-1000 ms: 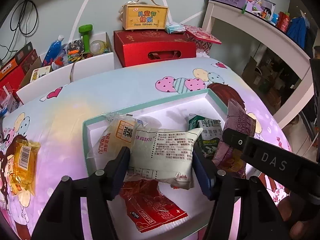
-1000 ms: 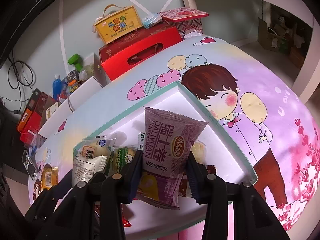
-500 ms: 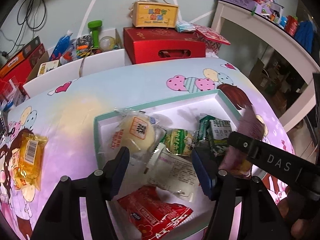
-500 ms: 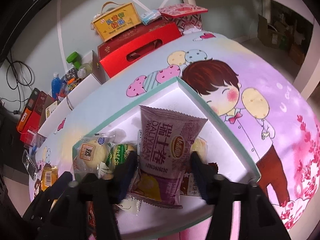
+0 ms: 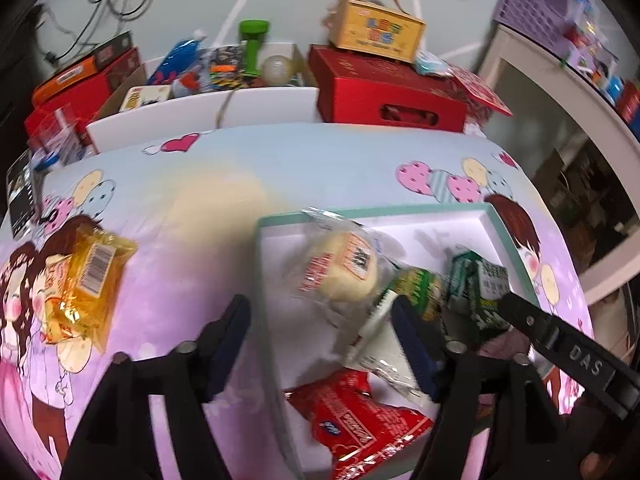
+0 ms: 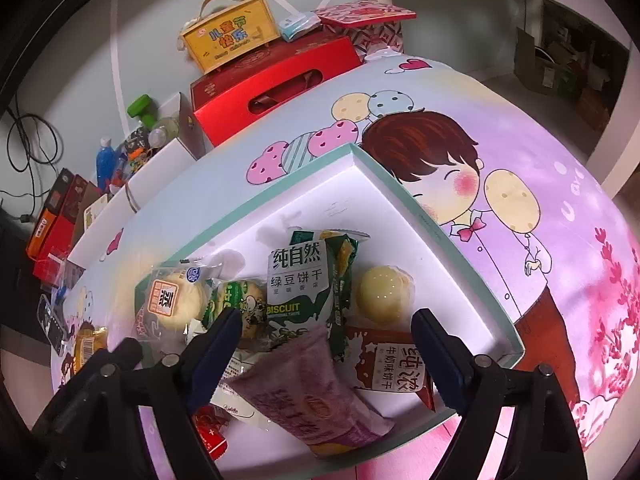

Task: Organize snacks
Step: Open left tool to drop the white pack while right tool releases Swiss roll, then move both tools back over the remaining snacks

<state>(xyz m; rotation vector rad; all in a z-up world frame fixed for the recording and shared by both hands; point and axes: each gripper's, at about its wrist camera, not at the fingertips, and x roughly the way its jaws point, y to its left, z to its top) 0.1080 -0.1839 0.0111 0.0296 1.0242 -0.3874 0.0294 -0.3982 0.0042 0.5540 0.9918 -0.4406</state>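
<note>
Both claws have just been opening and grip nothing. The right claw (image 6: 326, 336) stands wide above the purple snack pack (image 6: 316, 396) lying in the white tray (image 6: 400, 200); the left claw (image 5: 320, 320) straddles the tray's left rim.

Cloth (image 6: 560, 152): printed fabric, matt, smooth, cartoon pattern.
Tray (image 6: 472, 264): card, matt white inside, teal rim.
Purple packet (image 6: 304, 384): plastic film, soft sheen, crimped end.
Green packet (image 6: 298, 280): glossy printed film.
Brown packet (image 6: 392, 364): glossy film.
Bun wrapper (image 5: 340, 268): clear, shiny, crinkled plastic.
Red packet (image 5: 356, 420): glossy foil-like film.
Yellow packet (image 5: 86, 280): translucent, glossy plastic.
Red box (image 5: 384, 88): card, satin finish.
Yellow box (image 6: 232, 36): matt printed card.
Gripper pads (image 6: 218, 344): dull blue, rubbery; arms matt black plastic.
</note>
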